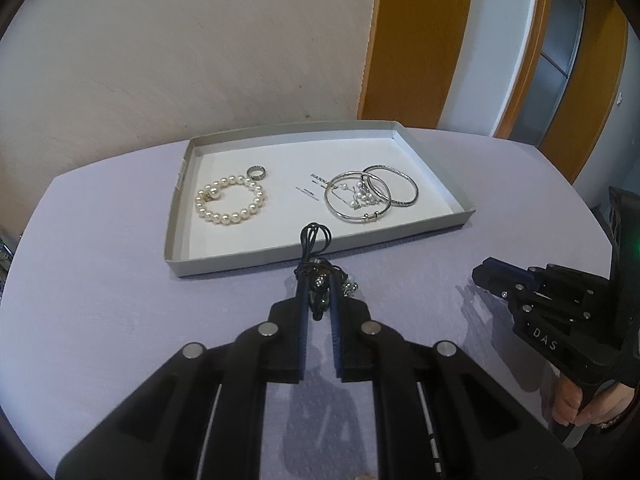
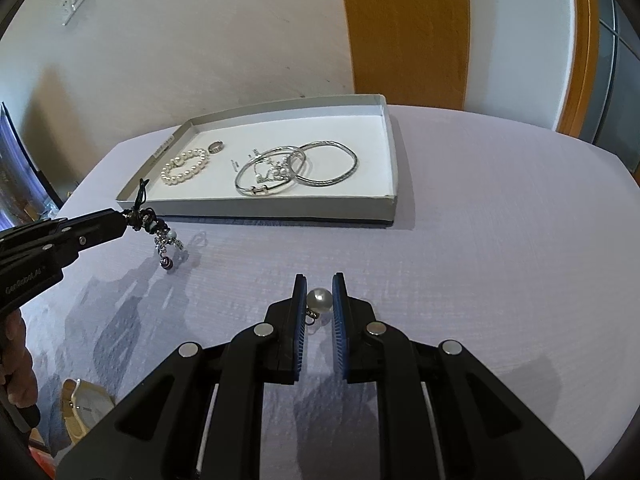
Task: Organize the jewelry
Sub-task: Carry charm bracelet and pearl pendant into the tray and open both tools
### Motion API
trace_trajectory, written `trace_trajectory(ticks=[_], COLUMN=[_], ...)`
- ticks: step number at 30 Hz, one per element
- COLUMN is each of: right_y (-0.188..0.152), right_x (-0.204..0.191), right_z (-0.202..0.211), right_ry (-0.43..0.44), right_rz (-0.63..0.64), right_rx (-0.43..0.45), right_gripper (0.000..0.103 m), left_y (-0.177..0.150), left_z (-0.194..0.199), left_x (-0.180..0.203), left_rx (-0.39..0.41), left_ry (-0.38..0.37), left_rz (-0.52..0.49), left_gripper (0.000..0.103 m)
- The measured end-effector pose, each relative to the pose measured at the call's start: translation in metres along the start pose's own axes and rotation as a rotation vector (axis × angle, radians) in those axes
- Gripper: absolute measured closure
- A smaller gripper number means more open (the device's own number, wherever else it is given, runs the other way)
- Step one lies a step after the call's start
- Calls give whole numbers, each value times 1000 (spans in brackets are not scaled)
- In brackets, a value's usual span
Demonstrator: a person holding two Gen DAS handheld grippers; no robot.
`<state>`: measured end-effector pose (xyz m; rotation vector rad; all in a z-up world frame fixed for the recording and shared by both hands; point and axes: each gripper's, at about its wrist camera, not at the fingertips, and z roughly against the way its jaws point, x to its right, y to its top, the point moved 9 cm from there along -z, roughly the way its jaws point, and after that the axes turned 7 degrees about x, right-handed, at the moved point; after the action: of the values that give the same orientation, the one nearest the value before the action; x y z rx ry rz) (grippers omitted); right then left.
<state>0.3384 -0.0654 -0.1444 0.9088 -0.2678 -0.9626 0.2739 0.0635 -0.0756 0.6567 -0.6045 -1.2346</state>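
Note:
My left gripper (image 1: 318, 276) is shut on a black cord bracelet with beads and charms (image 1: 316, 240), held just in front of the grey tray (image 1: 240, 265). In the right wrist view the left gripper (image 2: 127, 216) holds it off the table and the charms (image 2: 165, 245) dangle. My right gripper (image 2: 319, 280) is shut on a pearl earring (image 2: 319, 300) above the cloth, right of the left gripper. In the tray (image 2: 280, 210) lie a pearl bracelet (image 1: 231, 199), a ring (image 1: 256, 172), two silver bangles (image 1: 370, 217) and small pearl pieces (image 1: 362, 199) inside one bangle.
A lilac cloth (image 2: 480, 240) covers the round table. A gold watch (image 2: 86, 408) lies at its near left edge. A wall stands behind the tray, with a wooden door frame (image 2: 404, 32) to the right. A hand (image 1: 576, 400) grips the right gripper (image 1: 486, 274).

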Motion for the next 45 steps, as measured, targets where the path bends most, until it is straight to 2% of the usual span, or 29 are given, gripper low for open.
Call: trace_trajectory(ticks=[9, 19, 32, 36, 45], right_y=[14, 51, 96, 108, 120], right_x=[-12, -34, -47, -48, -47], right_z=[6, -6, -52, -66, -91], right_ry=[20, 47, 74, 76, 81], right_rz=[9, 38, 62, 55, 32], right_rx=[30, 74, 93, 116, 112], right_gripper=[89, 89, 89, 89, 89], left_y=[10, 42, 91, 97, 100], left_z=[11, 13, -25, -37, -66], left_x=[-13, -31, -55, -65, -71], left_rx=[24, 61, 92, 92, 67], left_ry=[23, 54, 60, 63, 62], left_rz=[22, 35, 77, 90, 96], left_gripper=[93, 93, 93, 93, 93])
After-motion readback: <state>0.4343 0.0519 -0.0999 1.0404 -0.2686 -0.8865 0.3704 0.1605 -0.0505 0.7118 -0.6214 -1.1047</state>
